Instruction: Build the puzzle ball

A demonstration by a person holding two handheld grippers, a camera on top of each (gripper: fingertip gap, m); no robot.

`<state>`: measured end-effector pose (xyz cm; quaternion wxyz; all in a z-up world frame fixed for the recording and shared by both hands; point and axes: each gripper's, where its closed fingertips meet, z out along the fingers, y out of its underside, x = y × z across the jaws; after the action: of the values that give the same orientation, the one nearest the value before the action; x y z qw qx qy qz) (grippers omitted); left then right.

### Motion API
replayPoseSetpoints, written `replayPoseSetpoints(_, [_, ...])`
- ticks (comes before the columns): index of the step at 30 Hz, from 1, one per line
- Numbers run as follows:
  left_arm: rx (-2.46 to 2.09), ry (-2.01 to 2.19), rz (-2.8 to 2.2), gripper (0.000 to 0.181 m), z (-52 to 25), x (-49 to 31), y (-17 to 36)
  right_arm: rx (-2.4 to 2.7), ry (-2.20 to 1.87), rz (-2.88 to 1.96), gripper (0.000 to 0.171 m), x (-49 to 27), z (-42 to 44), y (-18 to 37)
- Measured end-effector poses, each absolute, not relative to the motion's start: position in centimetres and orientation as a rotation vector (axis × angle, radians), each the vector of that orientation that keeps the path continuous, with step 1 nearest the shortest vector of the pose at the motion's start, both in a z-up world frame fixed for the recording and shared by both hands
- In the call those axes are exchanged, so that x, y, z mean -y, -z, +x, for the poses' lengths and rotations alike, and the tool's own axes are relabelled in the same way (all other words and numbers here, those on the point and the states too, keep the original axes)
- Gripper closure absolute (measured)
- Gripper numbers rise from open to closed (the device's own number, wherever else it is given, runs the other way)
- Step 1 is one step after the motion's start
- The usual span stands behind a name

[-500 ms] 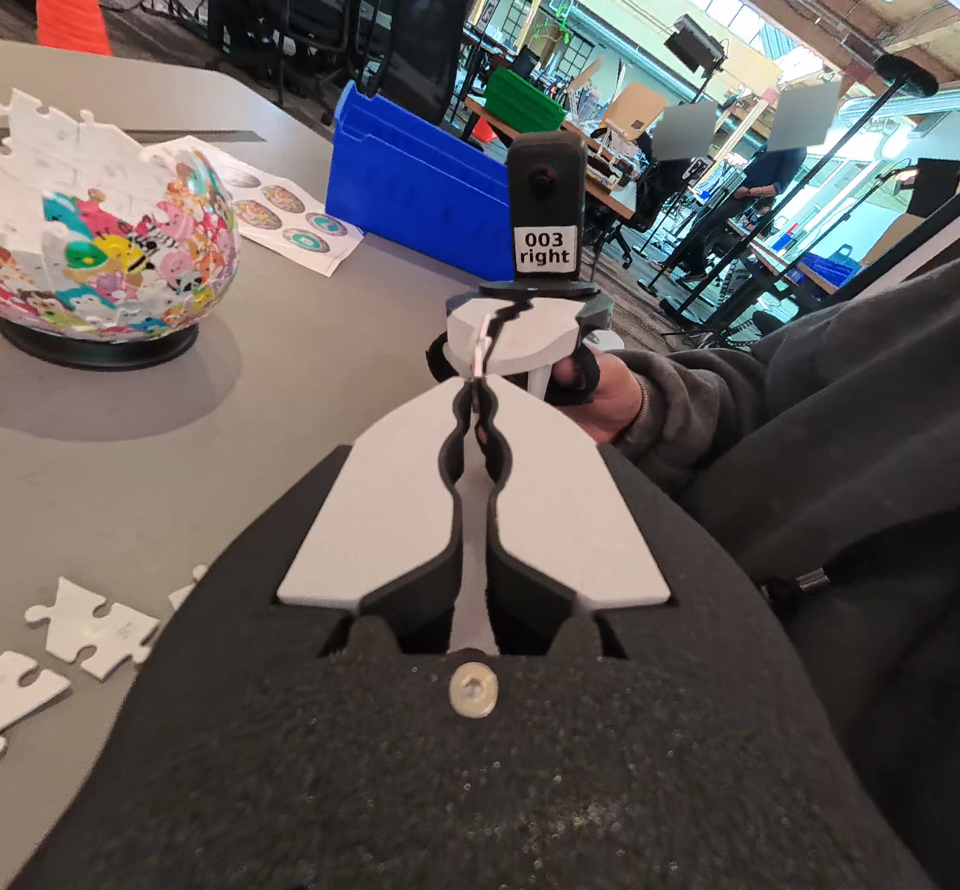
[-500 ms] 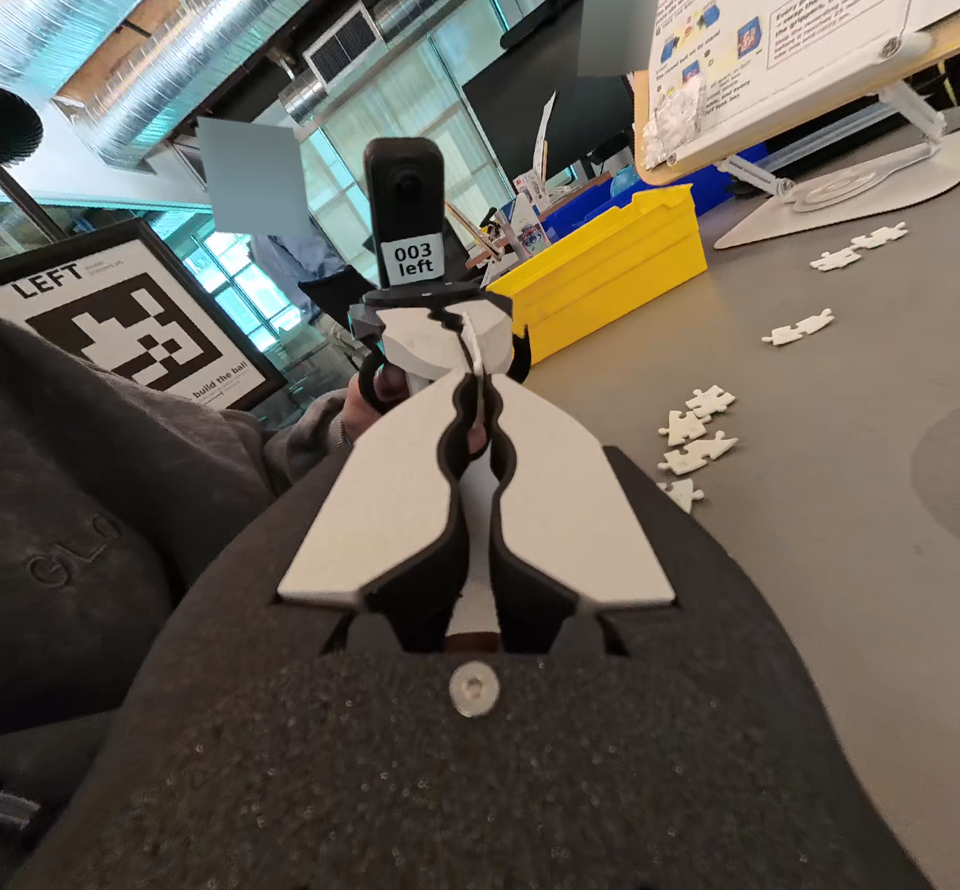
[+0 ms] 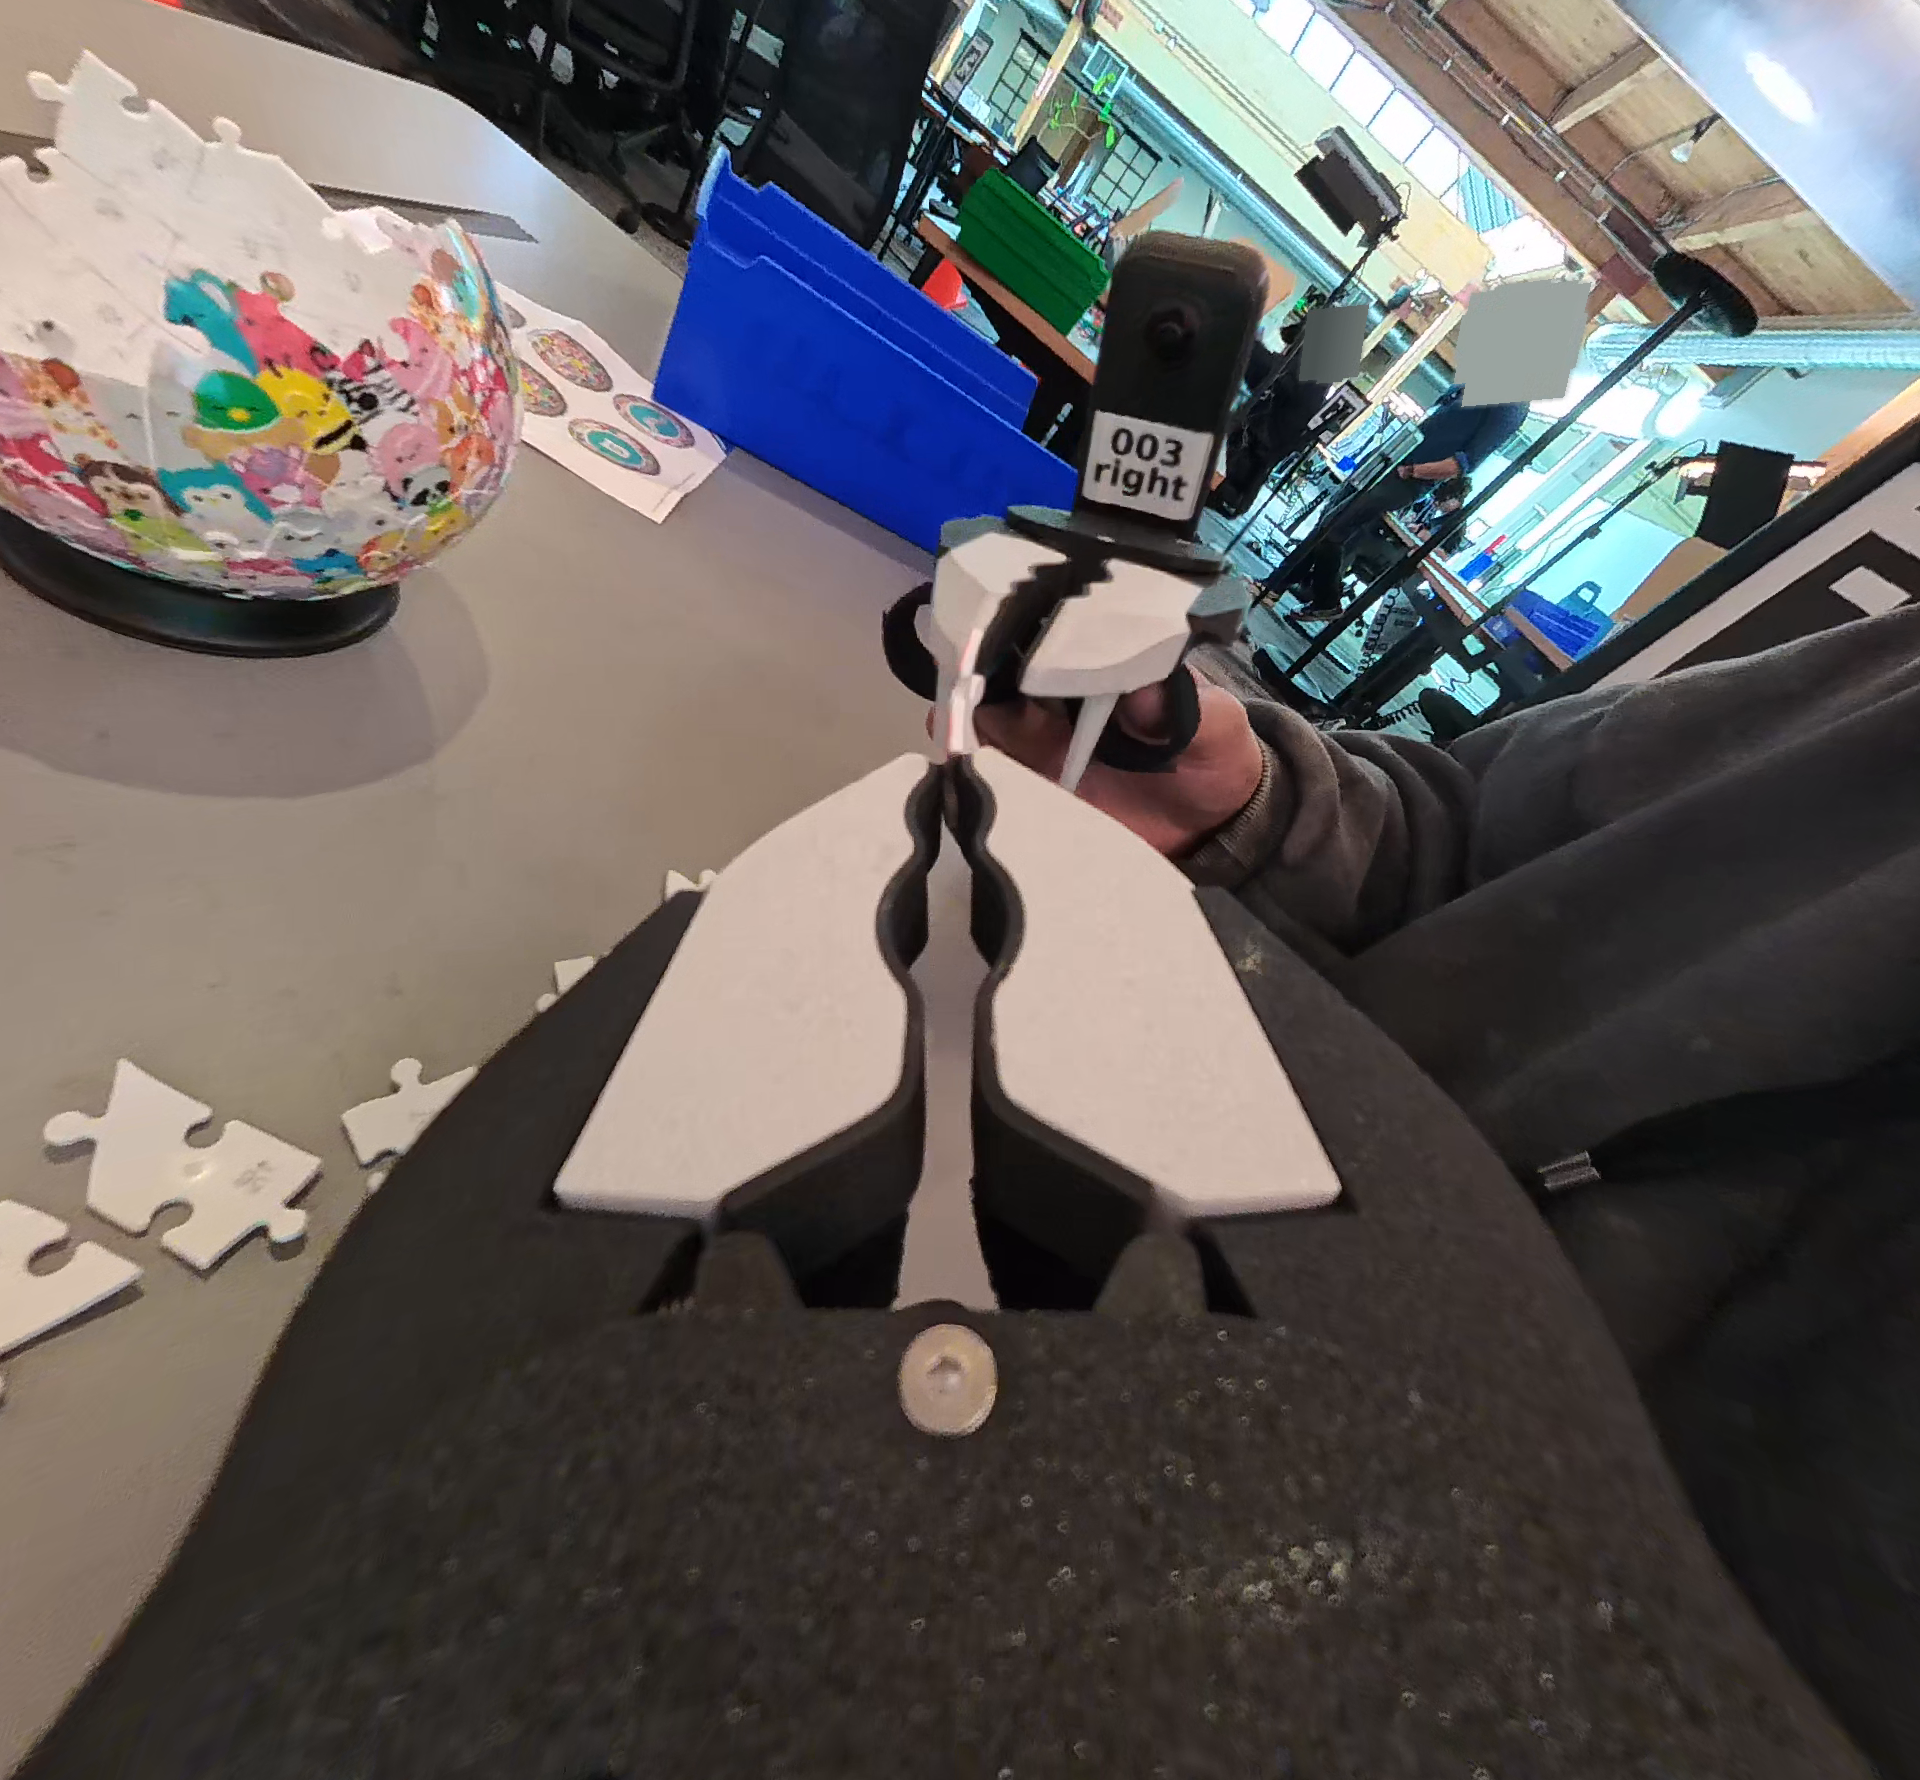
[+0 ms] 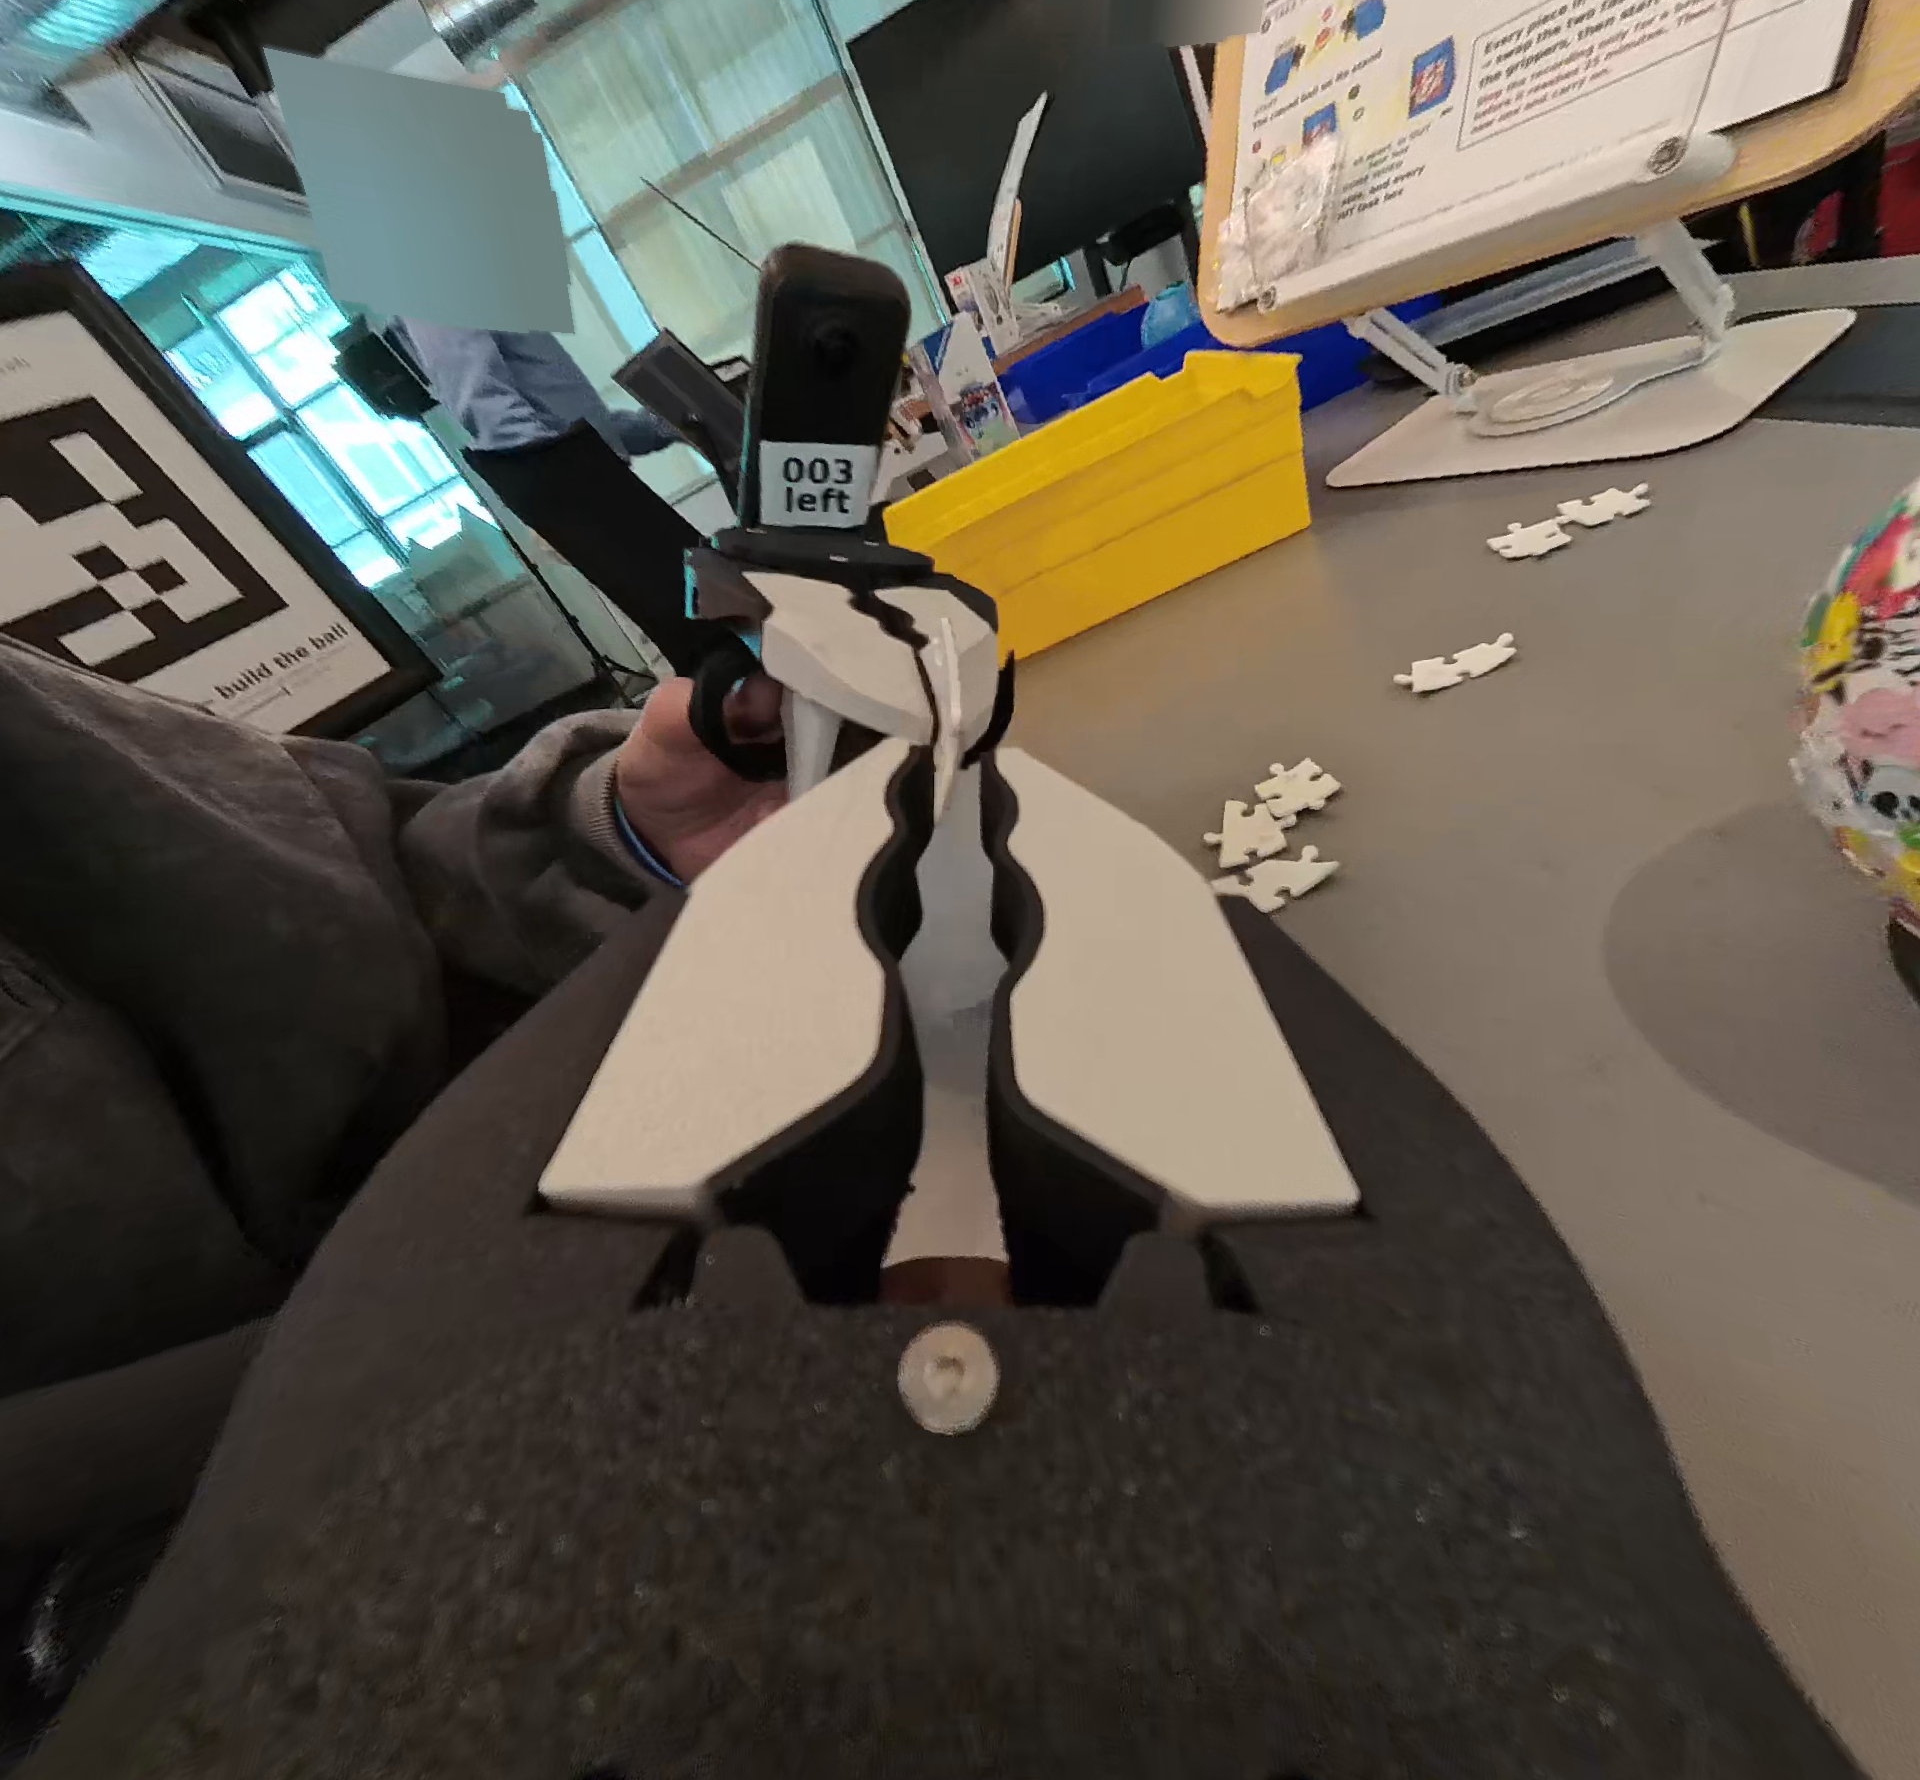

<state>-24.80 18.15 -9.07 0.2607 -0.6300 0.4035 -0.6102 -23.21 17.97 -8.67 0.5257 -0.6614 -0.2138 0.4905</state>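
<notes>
The puzzle ball (image 3: 260, 442) sits half-built on its black stand (image 3: 208, 608), at ten o'clock from the left gripper (image 3: 948, 780) and at three o'clock, cut by the frame, from the right gripper (image 4: 940, 785). Its upper rim is open and jagged. The two grippers meet tip to tip above the table (image 3: 623, 743), each with its jaws nearly together on a thin white puzzle piece (image 3: 961, 691) seen edge-on. Whether that is one shared piece or two being joined cannot be told.

The step looks like a mid-air join or handover. It would go best with both grips kept firm, the edges lined up flat, and tab pressed into socket without twisting.

Loose pieces (image 3: 187, 1180) lie at eight o'clock, a blue bin (image 3: 831, 411) at twelve, and a yellow bin (image 4: 1122, 504) at one in the right wrist view.

Each gripper's camera post carries a small white label. A printed instruction sheet (image 4: 1558, 16) and a black-and-white marker board (image 4: 125, 525) also bear writing, and no brand is evident
</notes>
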Motion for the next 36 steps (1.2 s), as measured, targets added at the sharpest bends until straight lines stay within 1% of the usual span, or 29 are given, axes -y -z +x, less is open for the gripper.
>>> replayPoseSetpoints(3, [-1.120,1.657,-1.706,0.179,-24.3,-17.5,9.3,0.502,-1.170,-1.583,0.164,-18.0,-23.5,8.8])
replayPoseSetpoints(5, [-1.130,1.643,-1.712,0.179,-24.0,-17.3,9.5,0.509,-1.190,-1.589,0.169,-17.9,-23.6,8.9])
replayPoseSetpoints(13, [-1.105,1.642,-1.719,0.179,-24.4,-17.9,9.4,0.545,-1.214,-1.658,0.170,-17.6,-24.1,10.0])
replayPoseSetpoints(26, [-1.116,1.643,-1.713,0.179,-24.2,-17.7,9.5,0.590,-1.183,-1.674,0.170,-17.4,-23.9,10.2])
replayPoseSetpoints(36, [-1.066,1.654,-1.714,0.170,-24.8,-18.7,9.5,0.551,-1.181,-1.669,0.170,-17.9,-22.7,10.0])
